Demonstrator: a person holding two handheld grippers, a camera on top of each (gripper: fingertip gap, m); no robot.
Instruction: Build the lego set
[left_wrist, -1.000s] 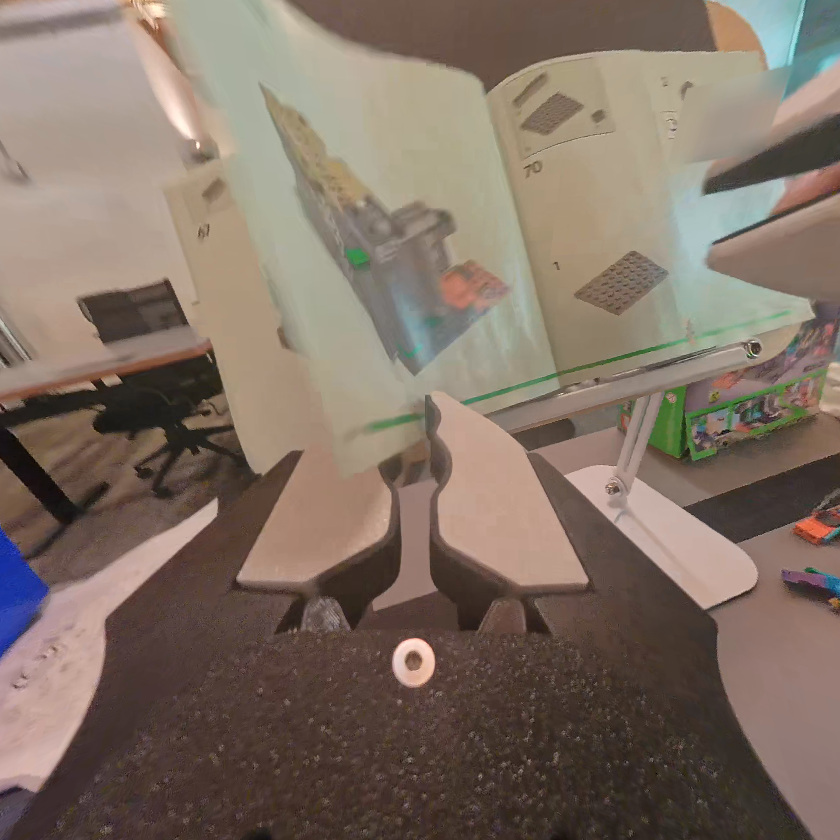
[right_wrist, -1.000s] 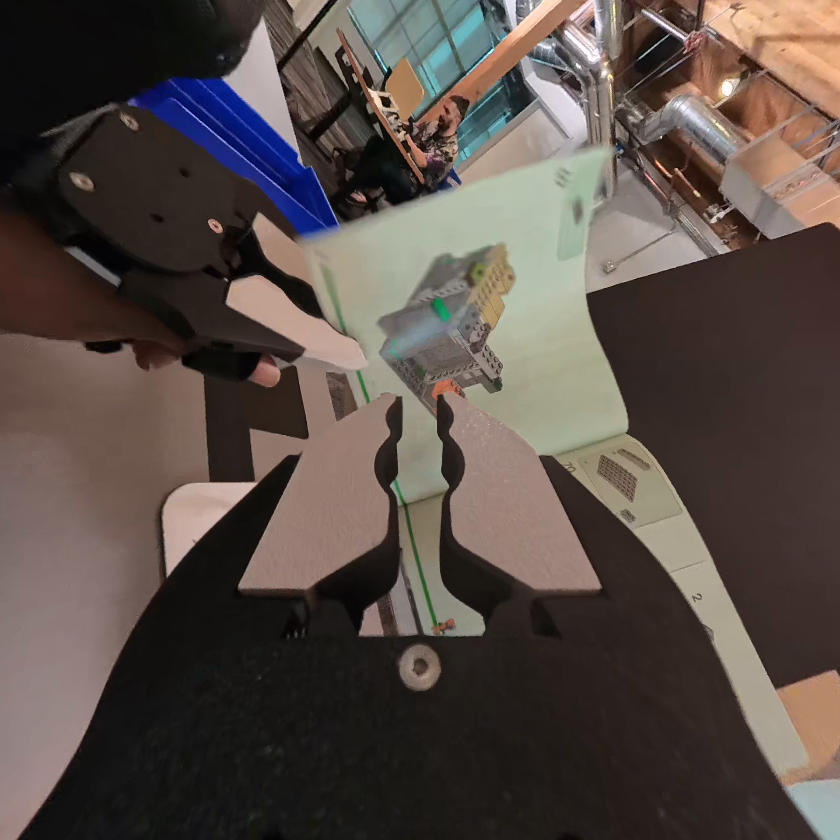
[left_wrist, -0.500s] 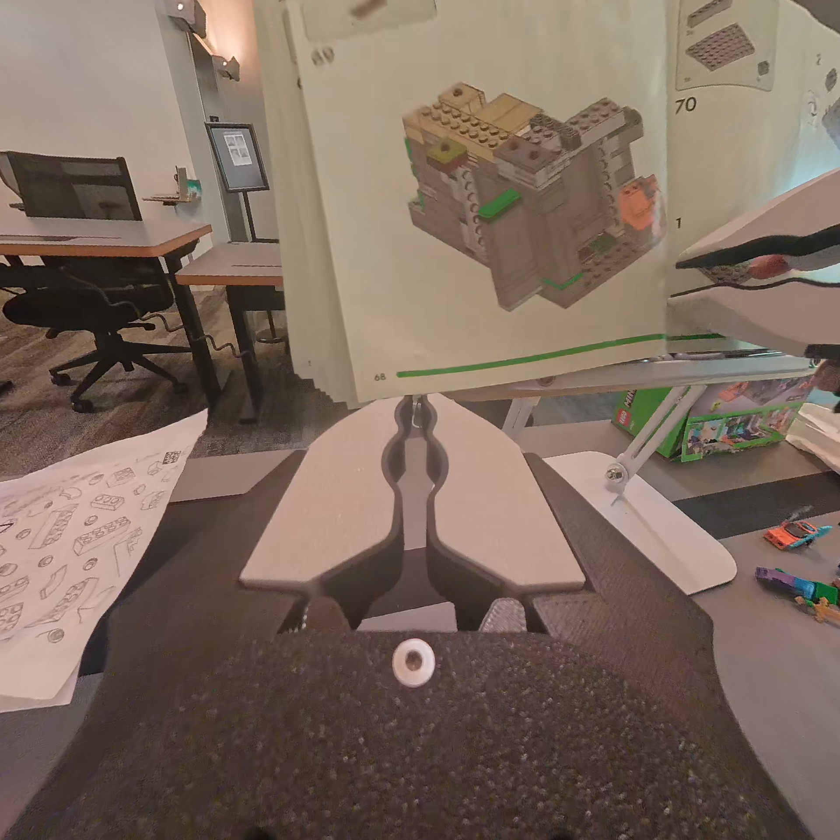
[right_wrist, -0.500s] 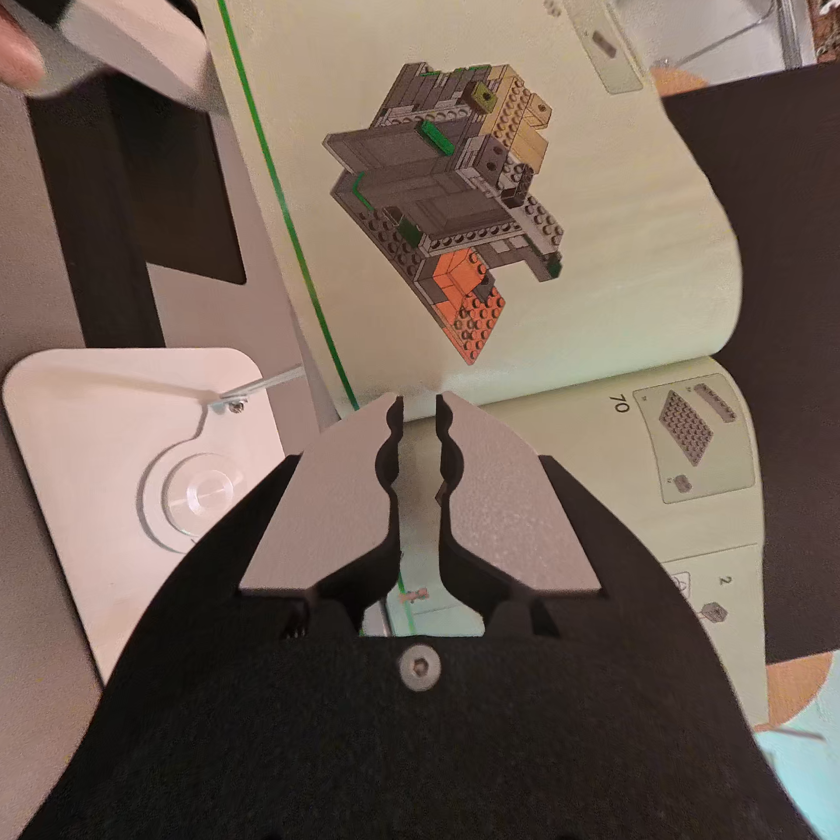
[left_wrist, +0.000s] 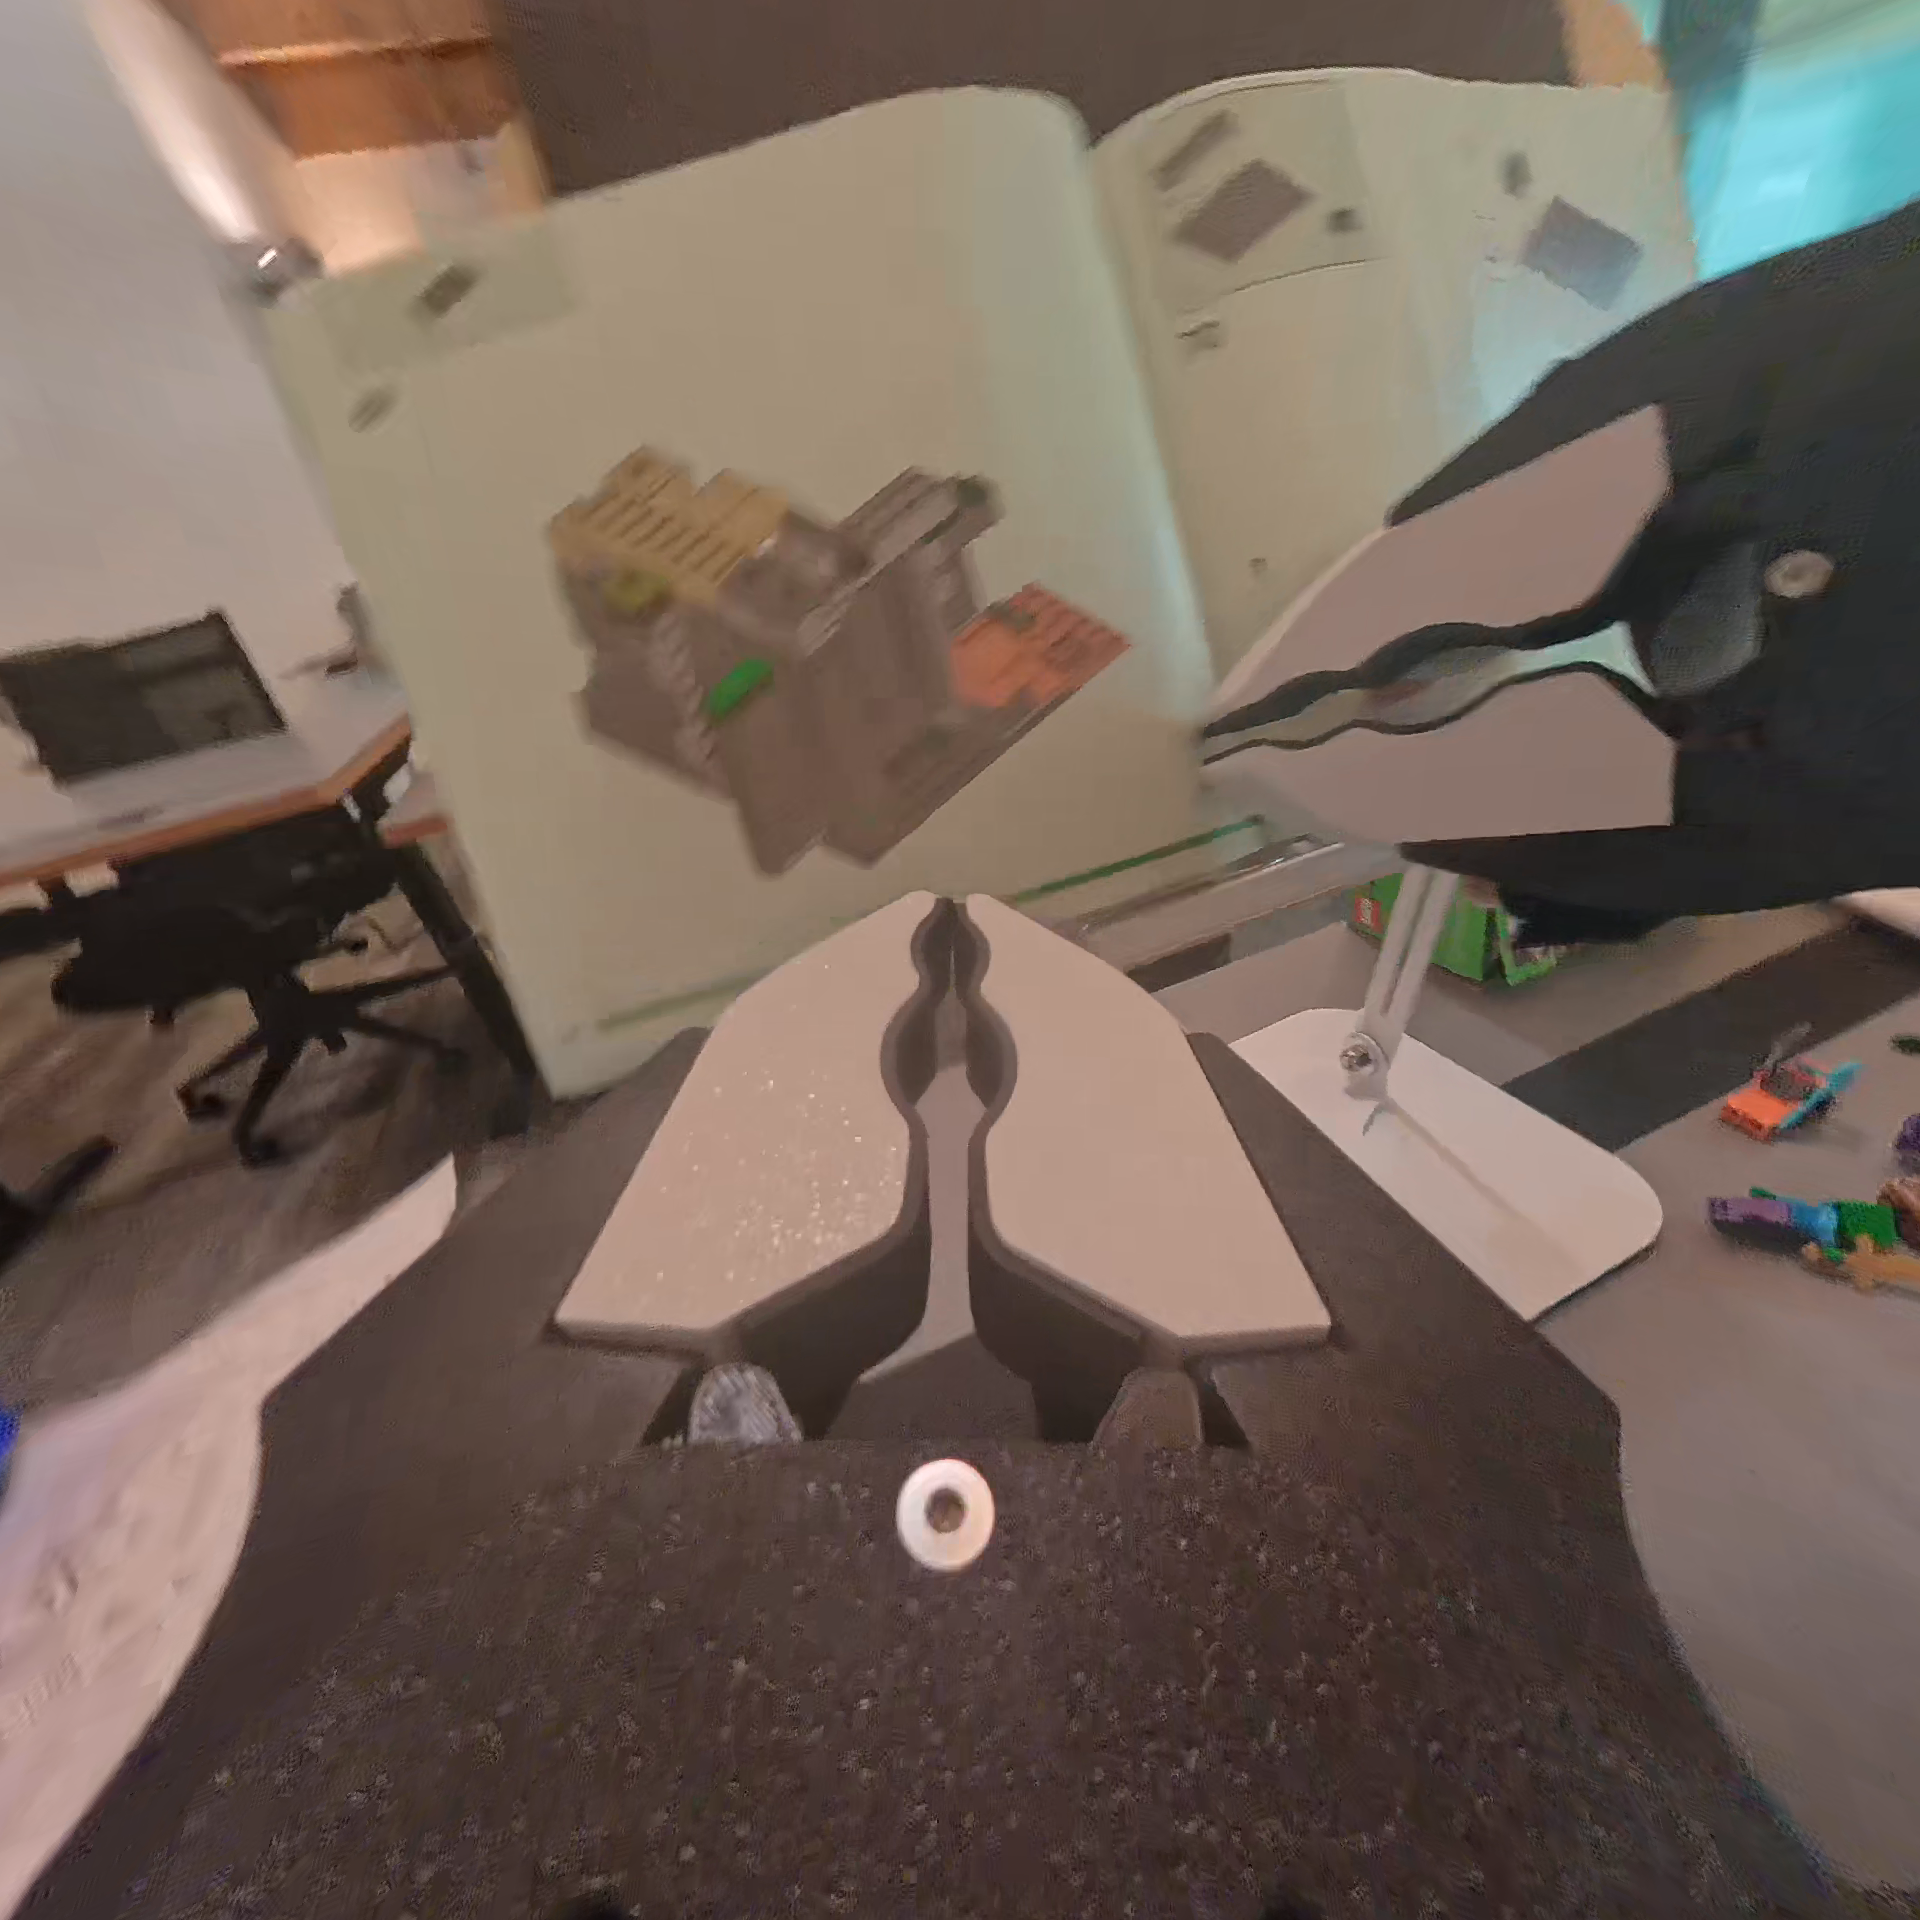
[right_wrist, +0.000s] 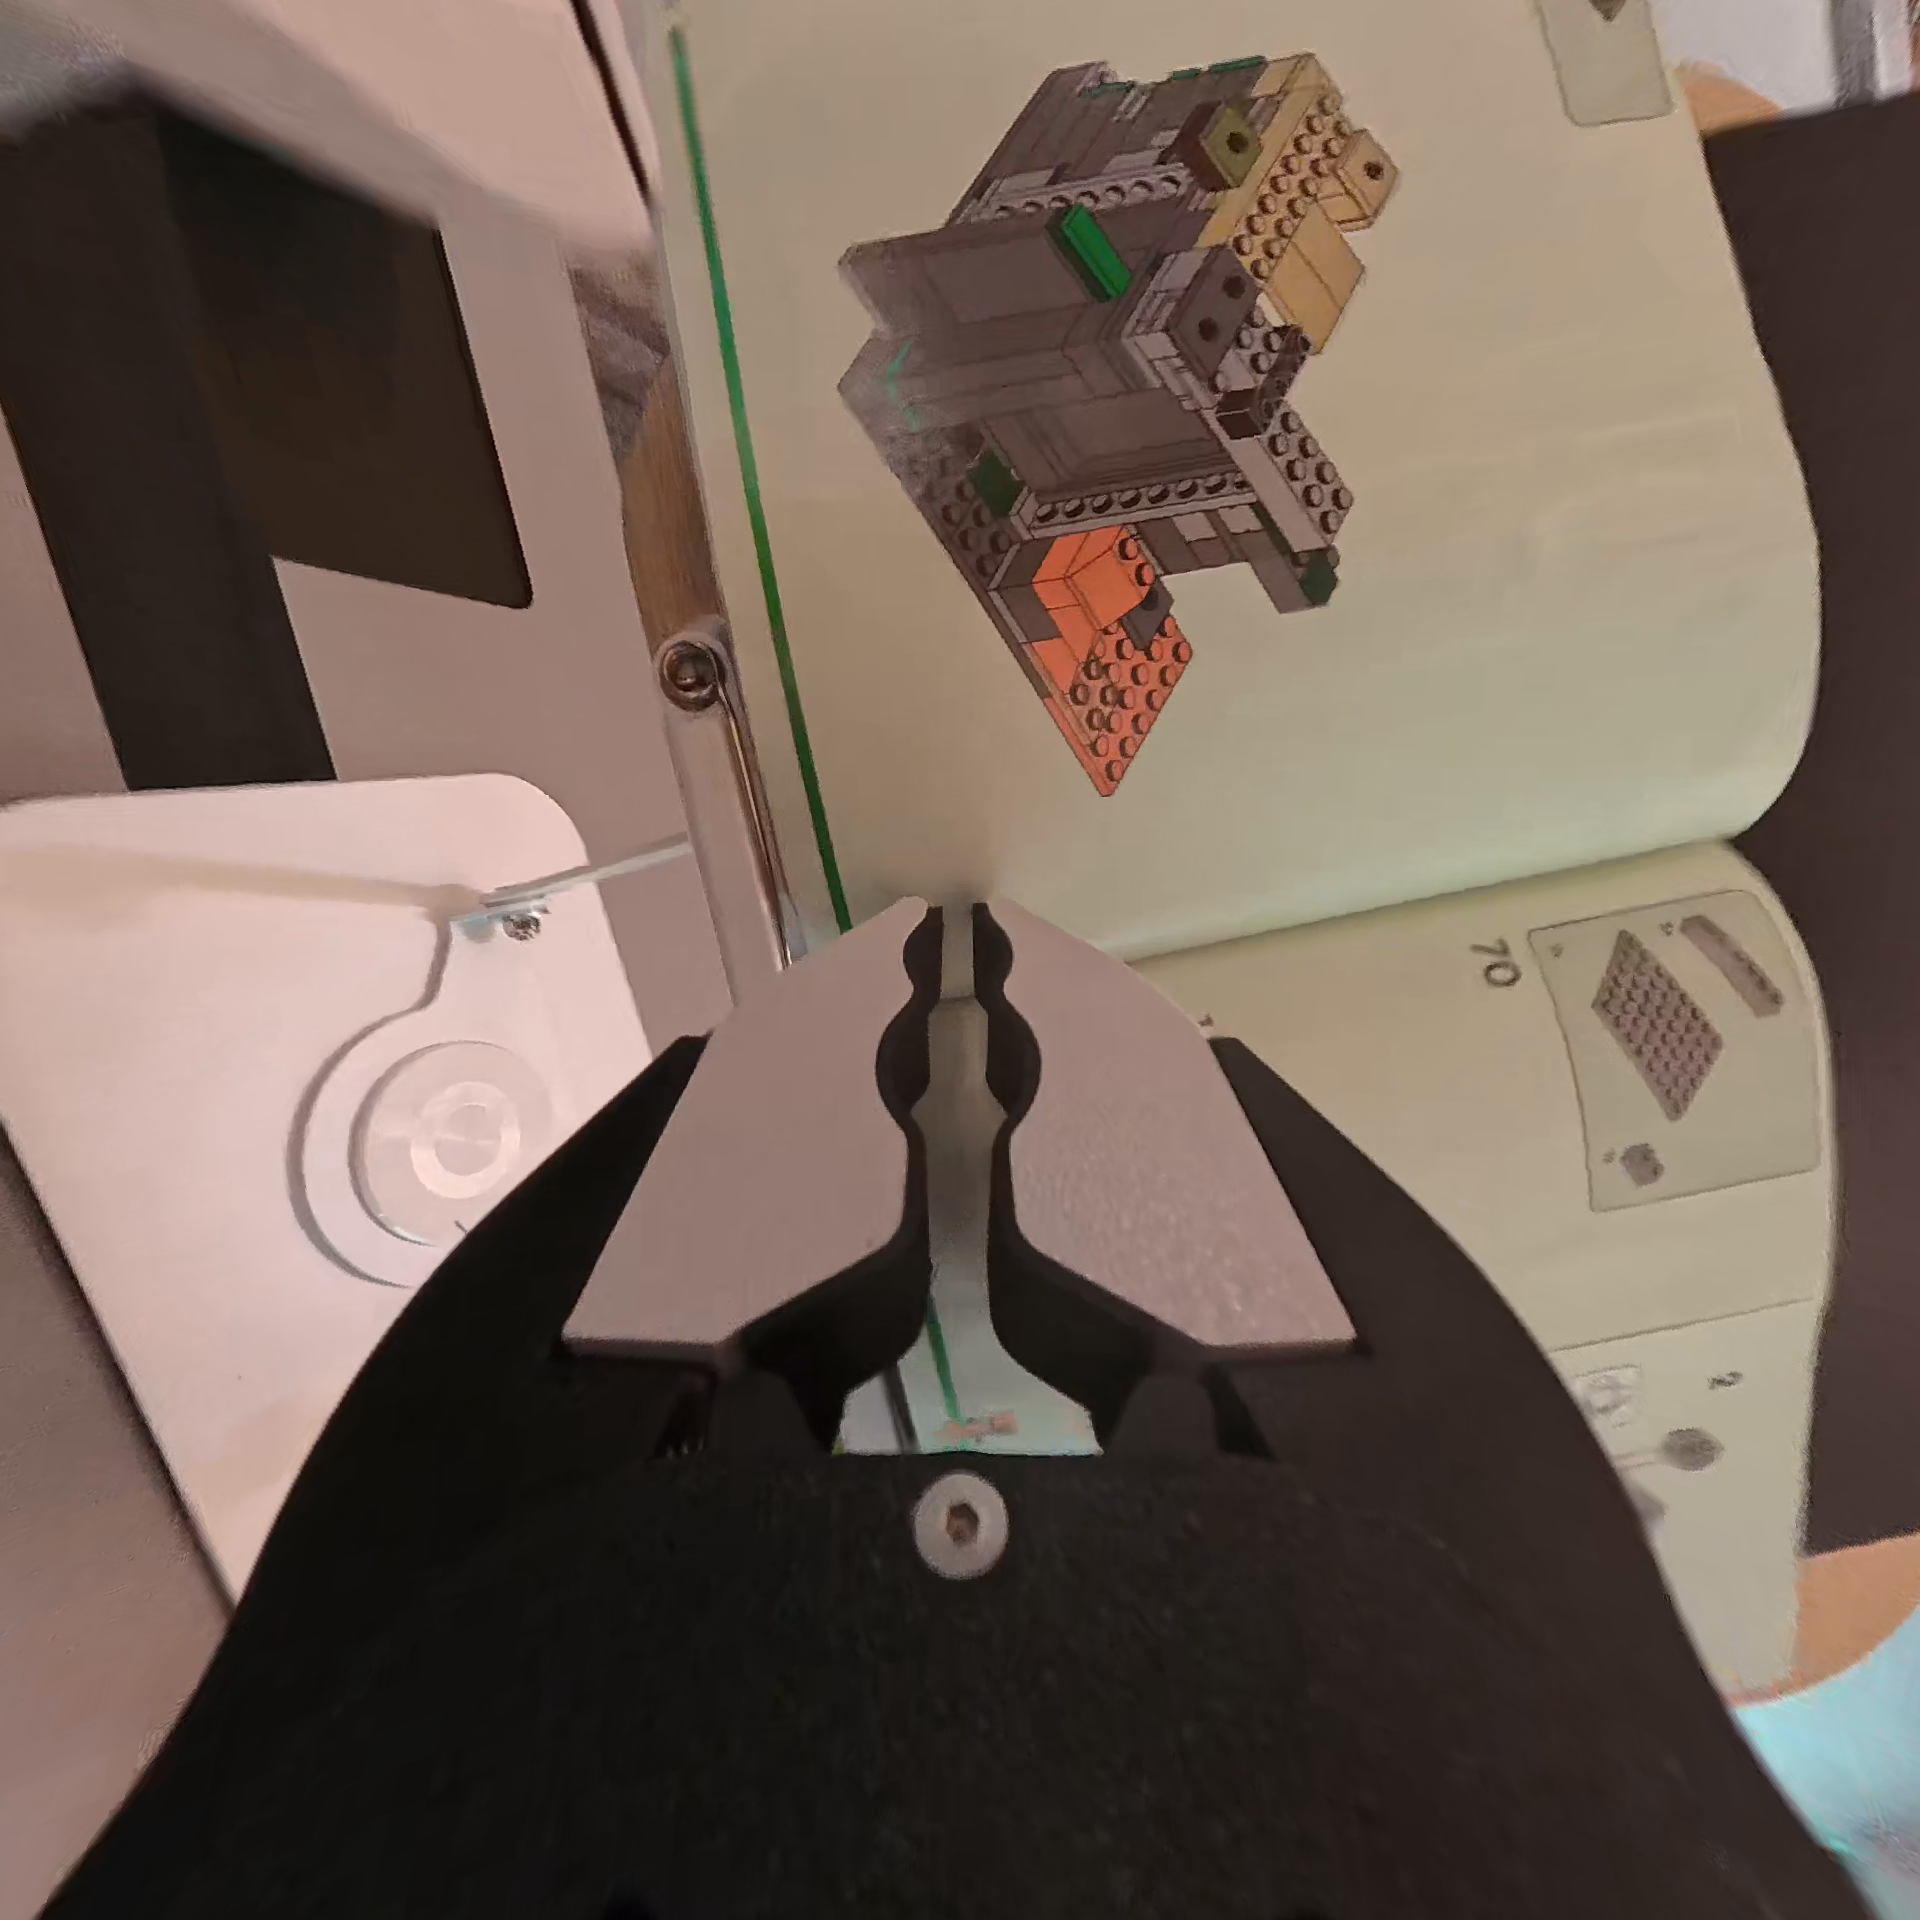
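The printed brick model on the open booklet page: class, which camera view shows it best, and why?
The right wrist view: the brick model is sharp and fills the page. The left wrist view shows the same picture, motion-blurred.

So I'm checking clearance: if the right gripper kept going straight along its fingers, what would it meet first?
Most likely the open instruction booklet: the right gripper points at its left page near the spine fold, though how near is unclear.

White wall (left_wrist: 125, 436), wood-topped desk (left_wrist: 208, 790), black office chair (left_wrist: 218, 956), dark wood-look floor (left_wrist: 94, 1122), warm light.
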